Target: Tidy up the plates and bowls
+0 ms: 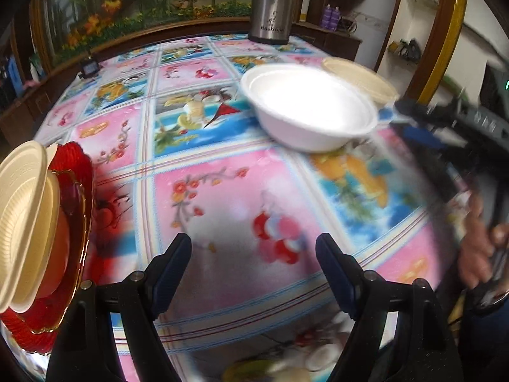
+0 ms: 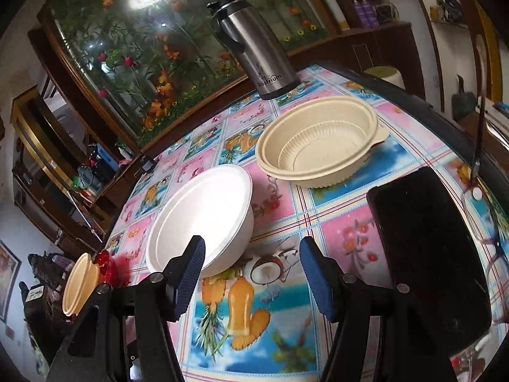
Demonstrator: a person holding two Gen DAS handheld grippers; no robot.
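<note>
**Bowls spread across a bright fruit-print table**

A white foam bowl (image 2: pixel 203 216) sits upright near the table's middle, smooth and plain. Beyond it stands a cream ribbed bowl (image 2: pixel 321 146) with a small tab on its rim, near but apart. At the far left edge, cream bowls (image 1: pixel 24 222) rest on a red glass plate (image 1: pixel 74 210) with gilt trim.

The tablecloth (image 1: pixel 222 197) shows pink and blue squares of fruit and flowers. A steel thermos (image 2: pixel 254 47) stands at the back before a framed flower painting (image 2: pixel 143 47); a black phone (image 2: pixel 429 254) lies to the right.

The left gripper (image 1: pixel 254 267) hovers over bare cloth, jaws spread, holding nothing. The right gripper (image 2: pixel 251 270) points down beside the white bowl, jaws apart and empty.
</note>
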